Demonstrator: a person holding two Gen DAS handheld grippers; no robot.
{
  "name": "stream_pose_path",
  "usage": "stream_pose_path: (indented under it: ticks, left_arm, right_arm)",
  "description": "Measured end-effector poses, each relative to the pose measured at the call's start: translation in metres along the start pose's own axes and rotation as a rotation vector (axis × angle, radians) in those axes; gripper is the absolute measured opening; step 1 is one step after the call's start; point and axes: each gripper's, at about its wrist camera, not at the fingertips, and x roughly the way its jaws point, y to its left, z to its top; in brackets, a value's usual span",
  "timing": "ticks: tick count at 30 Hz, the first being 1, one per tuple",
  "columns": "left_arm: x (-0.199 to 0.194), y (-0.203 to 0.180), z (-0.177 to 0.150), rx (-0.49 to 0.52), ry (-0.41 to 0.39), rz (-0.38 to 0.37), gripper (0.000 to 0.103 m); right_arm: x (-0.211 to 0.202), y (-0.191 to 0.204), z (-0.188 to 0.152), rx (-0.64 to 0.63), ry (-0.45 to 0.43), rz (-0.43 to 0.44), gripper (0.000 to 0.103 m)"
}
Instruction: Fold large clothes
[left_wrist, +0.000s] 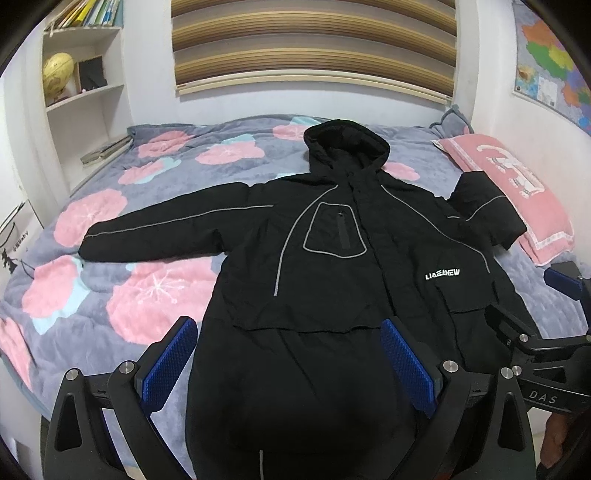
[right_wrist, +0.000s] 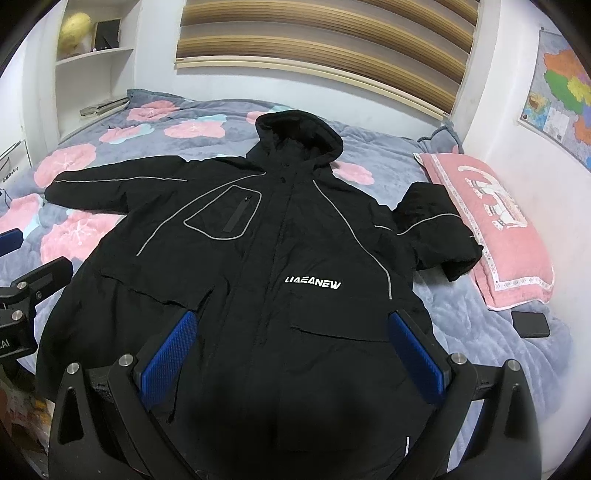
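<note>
A long black hooded jacket (left_wrist: 332, 266) with grey piping and white lettering lies face up and spread on the bed, also seen in the right wrist view (right_wrist: 280, 258). Its left sleeve (left_wrist: 166, 229) is stretched out flat; its right sleeve (right_wrist: 436, 225) is bent back against the pillow. My left gripper (left_wrist: 291, 365) is open, hovering over the jacket's lower left part. My right gripper (right_wrist: 295, 358) is open over the lower right part and also shows in the left wrist view (left_wrist: 524, 306). Neither holds anything.
The bed has a grey quilt with pink flowers (left_wrist: 147, 288). A pink pillow (right_wrist: 495, 229) lies at the right, a black phone (right_wrist: 530, 323) beside it. White shelves with a globe (left_wrist: 57, 74) stand at the far left. Walls bound the bed at back and right.
</note>
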Motion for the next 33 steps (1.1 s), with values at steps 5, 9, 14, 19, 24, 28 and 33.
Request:
stream_pose_path:
  ticks: [5,9,14,19,24,28,33]
  left_arm:
    - [0.001,0.001,0.000,-0.002,0.002,0.002,0.099]
    - [0.002,0.001,-0.001,0.004,-0.003,0.002,0.099]
    - [0.000,0.003,-0.002,0.004,-0.015,0.002,0.099]
    - [0.002,0.025,0.000,-0.063,-0.037,-0.020,0.099]
    - [0.013,0.070,0.002,-0.172,-0.054,-0.001,0.099]
    - [0.020,0.122,0.011,-0.236,-0.095,0.047,0.099]
    - [0.030,0.204,0.034,-0.300,-0.163,0.149,0.099]
  right_arm:
    - [0.003,0.002,0.000,-0.002,0.010,0.000,0.103]
    - [0.005,0.003,0.000,-0.002,0.017,0.009,0.103]
    - [0.006,0.006,0.001,-0.005,0.018,0.020,0.103]
    - [0.010,0.014,0.007,-0.011,0.008,0.050,0.103]
    - [0.022,0.028,0.022,0.005,-0.022,0.121,0.103]
    - [0.040,0.042,0.042,0.037,-0.067,0.206,0.103]
    - [0.081,0.063,0.074,0.078,-0.123,0.199,0.103]
